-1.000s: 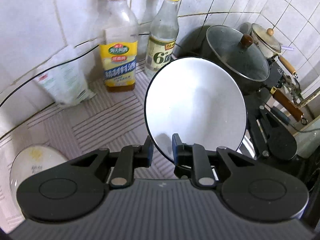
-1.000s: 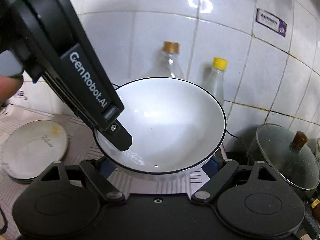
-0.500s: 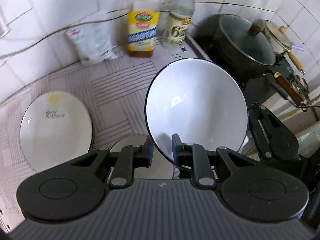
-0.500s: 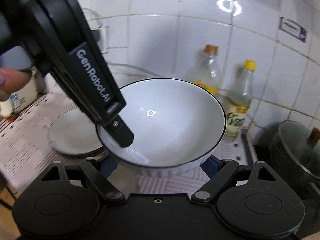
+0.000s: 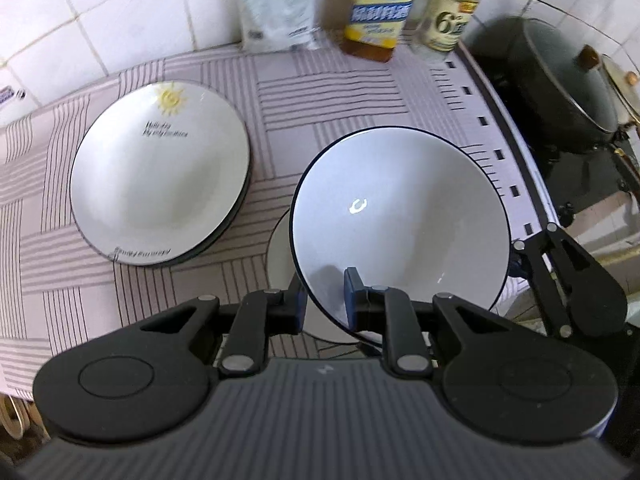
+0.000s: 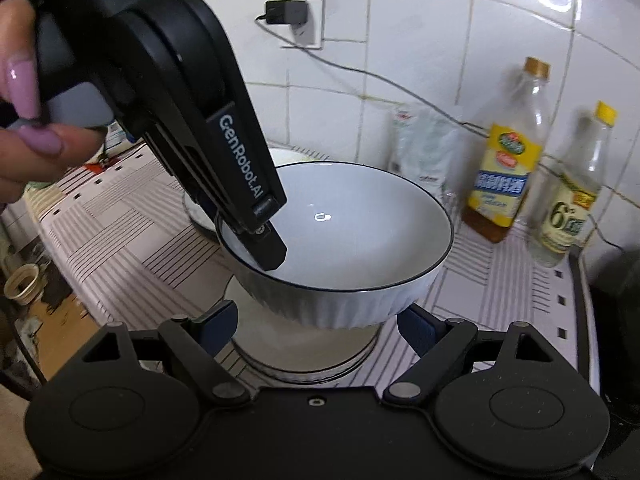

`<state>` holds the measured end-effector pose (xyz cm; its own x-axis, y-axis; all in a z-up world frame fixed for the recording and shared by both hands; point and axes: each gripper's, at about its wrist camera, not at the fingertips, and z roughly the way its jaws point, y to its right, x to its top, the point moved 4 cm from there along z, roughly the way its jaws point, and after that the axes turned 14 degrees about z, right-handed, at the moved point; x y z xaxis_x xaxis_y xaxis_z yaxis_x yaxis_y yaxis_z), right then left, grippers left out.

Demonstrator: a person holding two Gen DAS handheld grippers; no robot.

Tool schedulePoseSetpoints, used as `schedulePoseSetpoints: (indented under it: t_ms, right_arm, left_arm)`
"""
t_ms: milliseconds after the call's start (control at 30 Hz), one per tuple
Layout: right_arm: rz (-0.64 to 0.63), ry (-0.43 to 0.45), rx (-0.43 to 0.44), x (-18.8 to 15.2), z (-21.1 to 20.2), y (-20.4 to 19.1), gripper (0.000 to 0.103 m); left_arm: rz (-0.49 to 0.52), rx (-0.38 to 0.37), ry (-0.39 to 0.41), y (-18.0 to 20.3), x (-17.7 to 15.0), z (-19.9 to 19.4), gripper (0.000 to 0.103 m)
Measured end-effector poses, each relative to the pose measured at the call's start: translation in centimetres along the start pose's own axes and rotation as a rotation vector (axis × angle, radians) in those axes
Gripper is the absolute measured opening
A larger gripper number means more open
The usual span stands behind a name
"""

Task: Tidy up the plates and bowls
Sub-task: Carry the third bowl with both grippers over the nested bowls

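A large white bowl point(image 5: 400, 216) with a thin dark rim hangs tilted above the counter. My left gripper point(image 5: 326, 304) is shut on its near rim, one pad inside and one outside. From the right wrist view that gripper point(image 6: 268, 248) reaches down into the bowl point(image 6: 352, 240), with a person's hand behind it. My right gripper point(image 6: 318, 326) stands wide, its pads against the bowl's ribbed lower wall. A second white bowl point(image 6: 304, 356) sits on the cloth right underneath, mostly hidden point(image 5: 280, 256). A stack of white plates point(image 5: 160, 176) with a sun print lies to the left.
Against the tiled wall stand an oil bottle point(image 5: 378, 8), a vinegar bottle point(image 5: 448, 20) and a white bag point(image 5: 276, 4). A dark lidded pot point(image 5: 560, 80) sits on the stove to the right. The striped cloth point(image 5: 340, 92) covers the counter. A plugged-in charger point(image 6: 286, 12) trails a cable along the wall.
Both grippers carried the bowl left, away from the pot, and lower over the counter. The plate stack came fully into view, and the second bowl now shows beneath the carried one.
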<state>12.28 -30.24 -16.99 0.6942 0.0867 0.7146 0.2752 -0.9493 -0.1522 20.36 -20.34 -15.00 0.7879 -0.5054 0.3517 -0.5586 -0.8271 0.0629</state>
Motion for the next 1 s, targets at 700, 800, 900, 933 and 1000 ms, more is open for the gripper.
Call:
schedulePoseSetpoints:
  t_ms: [700, 800, 900, 933, 1000]
  right_arm:
    - [-0.089, -0.087, -0.023, -1.0, 2.7, -0.6, 0.094]
    - [-0.122, -0.067, -0.034, -1.4, 2.6, -0.9, 0.094]
    - [-0.102, -0.050, -0.030, -1.4, 2.5, -0.8, 0.094]
    - [-0.095, -0.047, -0.030, -1.4, 2.6, -0.7, 0.095]
    - [-0.098, -0.037, -0.034, -1.6, 2.6, -0.8, 0.095]
  left_arm:
    - [-0.082, 0.046, -0.078, -1.5, -1.9, 4.6, 0.019]
    - [-0.097, 0.038, -0.064, -1.6, -2.2, 4.7, 0.019]
    - [-0.110, 0.037, -0.050, -1.6, -2.4, 4.7, 0.019]
    - [-0.116, 0.036, -0.043, -1.6, -2.5, 4.8, 0.019]
    - [-0.124, 0.037, -0.030, -1.7, -2.7, 4.8, 0.019]
